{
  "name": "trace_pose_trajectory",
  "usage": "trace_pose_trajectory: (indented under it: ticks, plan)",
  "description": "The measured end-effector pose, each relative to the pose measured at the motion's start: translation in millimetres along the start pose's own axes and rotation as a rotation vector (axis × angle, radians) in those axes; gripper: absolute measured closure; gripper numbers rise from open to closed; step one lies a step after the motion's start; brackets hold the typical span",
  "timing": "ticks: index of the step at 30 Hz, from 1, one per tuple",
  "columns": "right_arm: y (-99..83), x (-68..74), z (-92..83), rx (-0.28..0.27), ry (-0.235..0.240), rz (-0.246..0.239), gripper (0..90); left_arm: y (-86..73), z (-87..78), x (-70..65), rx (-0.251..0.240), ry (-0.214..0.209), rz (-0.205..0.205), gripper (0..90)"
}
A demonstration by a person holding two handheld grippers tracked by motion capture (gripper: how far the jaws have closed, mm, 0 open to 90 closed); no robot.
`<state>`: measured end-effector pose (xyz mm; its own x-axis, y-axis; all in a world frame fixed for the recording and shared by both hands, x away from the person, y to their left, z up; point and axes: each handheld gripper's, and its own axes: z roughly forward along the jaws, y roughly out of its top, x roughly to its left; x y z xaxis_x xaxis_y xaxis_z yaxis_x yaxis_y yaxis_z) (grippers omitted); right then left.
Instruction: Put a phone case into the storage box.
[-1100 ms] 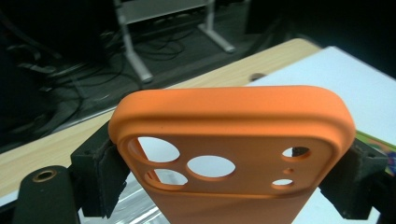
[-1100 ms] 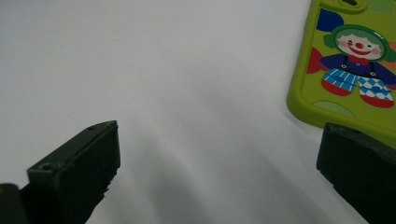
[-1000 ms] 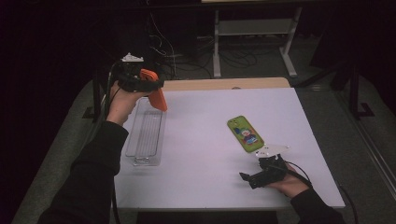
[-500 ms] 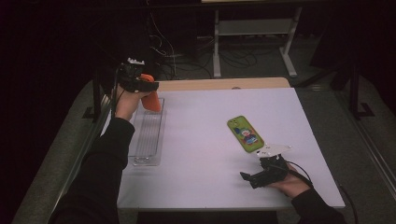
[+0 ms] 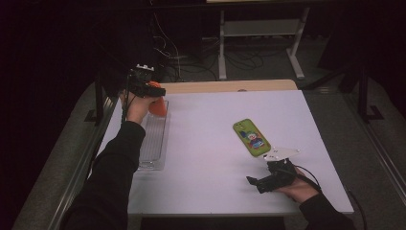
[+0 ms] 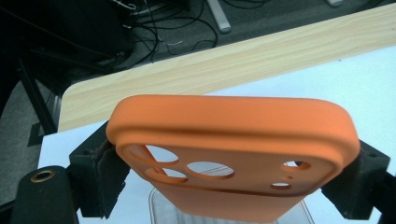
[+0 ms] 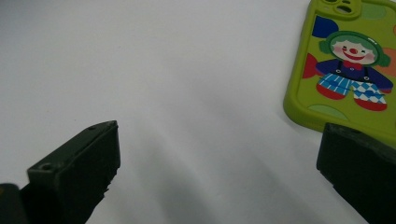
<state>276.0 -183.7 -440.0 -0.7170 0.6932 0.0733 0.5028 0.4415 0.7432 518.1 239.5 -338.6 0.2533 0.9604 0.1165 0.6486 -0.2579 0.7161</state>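
Left tongs (image 5: 154, 91) clamped on the orange phone case (image 6: 233, 154) above the clear tray (image 5: 153, 141); right tongs (image 7: 224, 172) apart, resting on the worktop (image 5: 210, 158) beside the green phone case (image 7: 345, 65).

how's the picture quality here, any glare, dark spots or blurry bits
High view: white table evenly lit, surroundings nearly black. Left gripper view: orange phone case sharp, no glare. Right gripper view: green phone case clear, near black jaws slightly soft, faint shadows on the table.

The white table (image 5: 210, 158) bears a clear tray (image 5: 152, 143) and, well to the tray's right, a green phone case (image 5: 251, 138) lying flat.
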Motion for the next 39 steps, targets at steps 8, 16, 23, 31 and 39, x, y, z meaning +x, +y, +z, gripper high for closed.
trace_pose_trajectory:
  ticks: [8,16,23,31,39]
  plan:
    - [0.4,0.9,-0.4,0.001,0.002,0.013,0.0,-5.6,7.1,-0.6,0.025,0.008,-0.013,13.8]
    - [0.4,0.7,0.2,0.003,0.004,0.007,0.0,-9.9,12.7,-2.0,0.000,0.012,-0.021,13.4]
    - [0.4,0.9,0.9,0.003,0.007,0.003,0.0,-9.5,18.1,-2.3,-0.023,-0.006,-0.039,12.4]
    - [0.4,0.7,0.8,0.004,0.009,0.007,0.0,-9.5,20.7,0.6,-0.051,-0.013,-0.047,4.1]
    - [0.5,0.7,0.8,0.005,0.010,0.010,0.0,-8.8,11.6,7.6,-0.084,-0.016,-0.049,0.7]
